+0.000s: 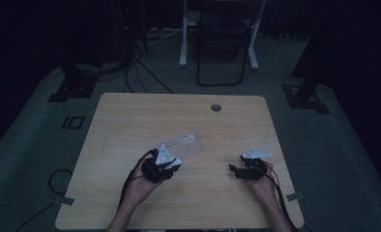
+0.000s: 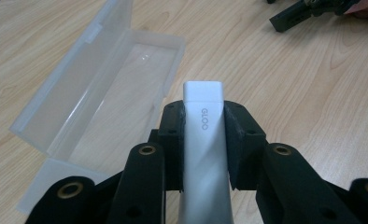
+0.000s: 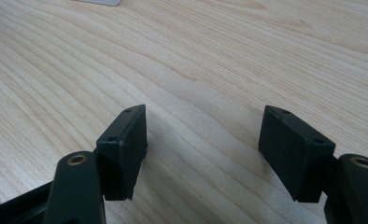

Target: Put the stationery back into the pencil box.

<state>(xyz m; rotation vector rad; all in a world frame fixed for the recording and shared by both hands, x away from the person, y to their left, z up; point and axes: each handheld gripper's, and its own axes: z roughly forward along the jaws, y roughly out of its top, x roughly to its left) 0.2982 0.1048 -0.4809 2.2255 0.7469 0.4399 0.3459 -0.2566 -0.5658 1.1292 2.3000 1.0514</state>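
Glue stick (image 2: 203,140), white, marked GLOO, sits clamped between the left gripper's (image 2: 203,122) pads, its end pointing toward the case (image 2: 126,88). Case lies open on the table (image 2: 289,93), lid tipped back, nothing inside. Pickup looks done; placing the stick in the case and closing the lid remain. Right gripper (image 3: 203,140) rests well apart, jaws open and empty.

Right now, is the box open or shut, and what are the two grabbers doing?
Clear plastic box: open, lid folded back, nothing inside, lying on the table.
White GLOO stick: clamped between the left jaws, its end pointing toward the box.
Left gripper: shut on the stick.
Right gripper: open, nothing between its jaws, low over bare wood.
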